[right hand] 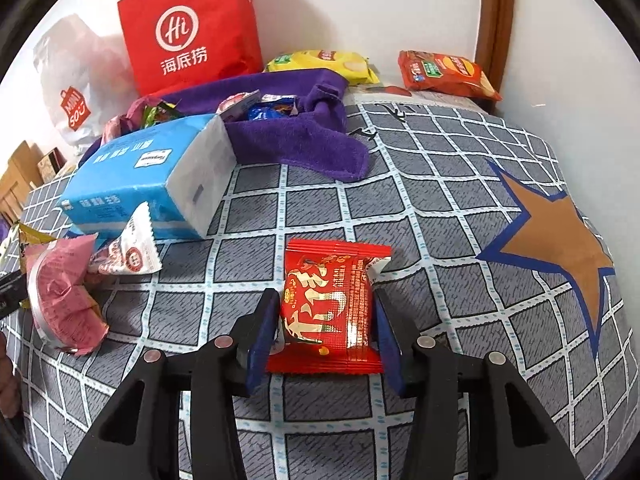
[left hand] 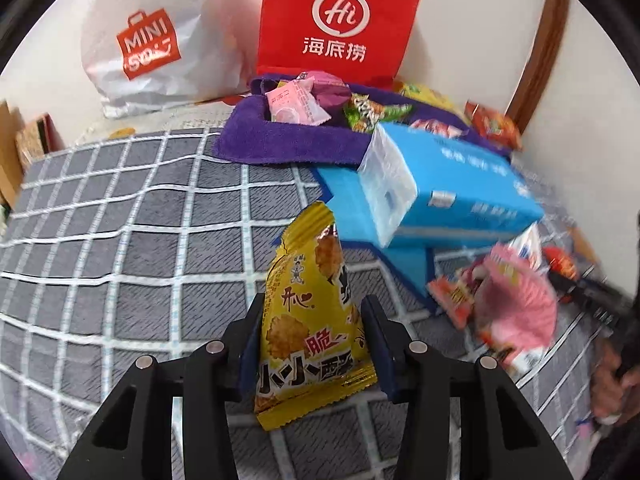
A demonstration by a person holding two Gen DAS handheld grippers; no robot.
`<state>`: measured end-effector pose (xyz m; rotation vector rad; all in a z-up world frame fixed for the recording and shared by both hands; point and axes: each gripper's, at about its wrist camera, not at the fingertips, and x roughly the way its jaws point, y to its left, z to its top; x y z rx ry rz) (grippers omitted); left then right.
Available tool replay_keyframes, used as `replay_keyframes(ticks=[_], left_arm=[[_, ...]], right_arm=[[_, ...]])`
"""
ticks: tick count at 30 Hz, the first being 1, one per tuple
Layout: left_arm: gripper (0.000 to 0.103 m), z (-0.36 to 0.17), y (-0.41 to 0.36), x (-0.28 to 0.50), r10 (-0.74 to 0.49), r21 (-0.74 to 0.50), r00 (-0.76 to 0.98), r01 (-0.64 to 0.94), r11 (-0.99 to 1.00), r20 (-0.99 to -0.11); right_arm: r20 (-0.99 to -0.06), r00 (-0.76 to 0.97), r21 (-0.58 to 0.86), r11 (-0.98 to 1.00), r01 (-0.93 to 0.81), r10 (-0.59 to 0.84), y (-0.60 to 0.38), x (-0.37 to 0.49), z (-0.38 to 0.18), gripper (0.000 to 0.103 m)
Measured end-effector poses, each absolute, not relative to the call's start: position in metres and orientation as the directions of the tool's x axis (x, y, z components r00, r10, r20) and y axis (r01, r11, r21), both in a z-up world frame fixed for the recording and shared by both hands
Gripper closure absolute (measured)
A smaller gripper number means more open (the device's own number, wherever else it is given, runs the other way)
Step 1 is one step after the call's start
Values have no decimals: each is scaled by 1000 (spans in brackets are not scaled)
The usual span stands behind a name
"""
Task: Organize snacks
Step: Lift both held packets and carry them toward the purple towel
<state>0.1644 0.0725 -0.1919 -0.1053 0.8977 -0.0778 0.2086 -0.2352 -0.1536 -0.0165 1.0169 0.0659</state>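
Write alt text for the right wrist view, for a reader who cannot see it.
The right hand-held gripper grips a red snack packet between its blue pads, above a grey checked bedspread. Behind it to the left, a blue tissue pack lies in front of a purple cloth basket holding snacks, with a red paper bag against the wall.

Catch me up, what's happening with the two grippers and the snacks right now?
A person is sorting snacks on a grey checked bedspread. The left gripper has its fingers shut on a yellow snack packet, held upright above the cover. The right gripper is clamped on a red snack packet. Ahead, a purple cloth bin already holds several packets, with a blue tissue pack leaning against it. A few loose snacks, including a pink packet, lie beside it.
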Motion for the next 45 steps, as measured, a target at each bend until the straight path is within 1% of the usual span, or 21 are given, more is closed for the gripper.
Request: replay_keyframes(ticks=[3,5,8,14,18,26,38,45], left_arm=[[59,-185,76,156,-140,-152,604,30,988,-785],[59,-174,80,149,-161,-179,611,33,983,-775],[59,-157,84,144,-161,-185,630,28,982,-760],[59,-118,86,145,-178,-210,653,29,977,-737],[59,-92,80,149,-176,-203,680,41,978,-712],[59,-59,66,163,-189,-208,687,57,977,-702],[59,-16,59,198,-182,-181,725,80,980,-664],[59,-5,58,234,-197,-198,730,86,977,-655]], right_arm=[[-861,503,46,997,-62,71,-233,205,-150,58],[-868,490,55,997,-62,78,-230,201,-141,58],[-844,525,73,993,-90,110,-222,194,-119,58],[-800,587,60,991,-122,121,-209,188,-73,58],[-786,602,71,989,-132,137,-205,192,-49,58],[-766,627,48,986,-162,141,-190,203,-11,58],[-737,653,73,981,-182,176,-173,246,19,58],[-723,676,56,987,-154,146,-169,287,29,58]])
